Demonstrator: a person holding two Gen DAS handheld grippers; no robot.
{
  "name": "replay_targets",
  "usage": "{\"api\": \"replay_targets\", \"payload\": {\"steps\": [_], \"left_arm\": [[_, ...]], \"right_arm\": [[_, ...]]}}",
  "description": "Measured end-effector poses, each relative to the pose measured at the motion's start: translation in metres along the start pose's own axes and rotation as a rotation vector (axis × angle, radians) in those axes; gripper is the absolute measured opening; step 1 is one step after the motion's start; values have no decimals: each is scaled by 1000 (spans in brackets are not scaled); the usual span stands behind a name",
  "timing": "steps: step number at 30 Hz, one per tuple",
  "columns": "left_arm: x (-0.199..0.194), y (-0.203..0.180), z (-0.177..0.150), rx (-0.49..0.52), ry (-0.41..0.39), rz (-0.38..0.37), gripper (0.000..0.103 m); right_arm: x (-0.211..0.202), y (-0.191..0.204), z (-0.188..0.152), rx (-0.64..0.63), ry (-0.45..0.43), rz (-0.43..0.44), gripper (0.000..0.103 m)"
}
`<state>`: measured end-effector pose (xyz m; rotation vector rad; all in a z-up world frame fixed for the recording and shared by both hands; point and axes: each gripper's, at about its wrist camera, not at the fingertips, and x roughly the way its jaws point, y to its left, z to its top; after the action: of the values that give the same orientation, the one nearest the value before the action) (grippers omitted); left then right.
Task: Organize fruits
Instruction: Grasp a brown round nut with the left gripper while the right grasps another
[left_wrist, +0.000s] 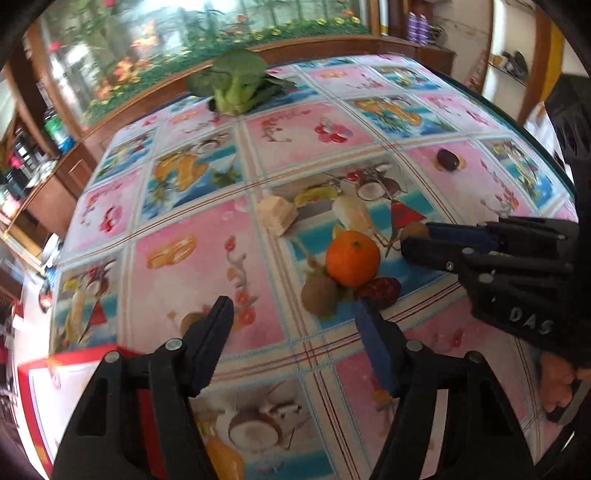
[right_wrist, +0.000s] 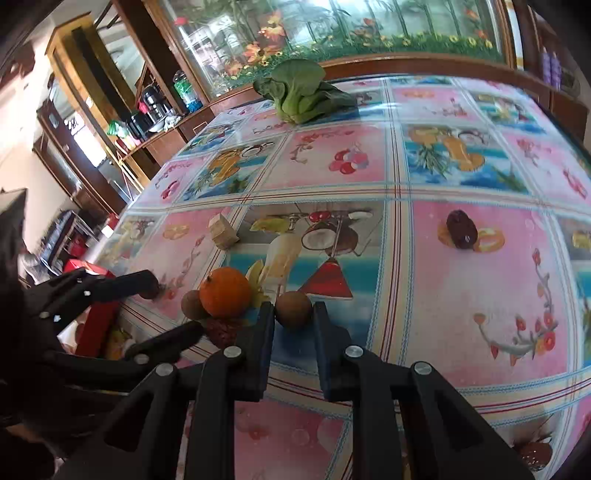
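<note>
An orange (left_wrist: 352, 258) (right_wrist: 225, 292) sits mid-table, with a brown longan-like fruit (left_wrist: 320, 294) (right_wrist: 192, 304) and a red lychee (left_wrist: 377, 291) (right_wrist: 221, 329) touching it. My left gripper (left_wrist: 293, 325) (right_wrist: 170, 306) is open and empty, and another brown fruit (left_wrist: 192, 321) lies by its left finger. My right gripper (right_wrist: 293, 314) (left_wrist: 415, 236) is shut on a third brown fruit (right_wrist: 293, 308) resting on the table to the right of the orange. A dark date (left_wrist: 447, 159) (right_wrist: 461, 229) lies alone further right.
A wooden block (left_wrist: 277, 214) (right_wrist: 222, 230) lies behind the fruits. A green bok choy (left_wrist: 238, 83) (right_wrist: 301, 92) sits at the table's far edge. A red-rimmed box (left_wrist: 55, 373) (right_wrist: 94, 317) stands at the near left. Cabinets line the far side.
</note>
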<state>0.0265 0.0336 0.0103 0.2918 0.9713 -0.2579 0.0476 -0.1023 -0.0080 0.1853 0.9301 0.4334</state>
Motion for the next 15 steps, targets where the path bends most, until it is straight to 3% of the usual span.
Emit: {"api": "replay_targets", "payload": {"steps": [3, 5, 11, 15], "left_arm": [[9, 3, 4, 15, 24, -24, 59], [15, 5, 5, 14, 39, -49, 58], [18, 1, 11, 10, 25, -93, 46], [16, -6, 10, 19, 15, -117, 27]], "right_arm": [[-1, -1, -1, 9, 1, 6, 19], [-2, 0, -2, 5, 0, 1, 19], [-3, -3, -1, 25, 0, 9, 19], [-4, -7, 0, 50, -6, 9, 19]]}}
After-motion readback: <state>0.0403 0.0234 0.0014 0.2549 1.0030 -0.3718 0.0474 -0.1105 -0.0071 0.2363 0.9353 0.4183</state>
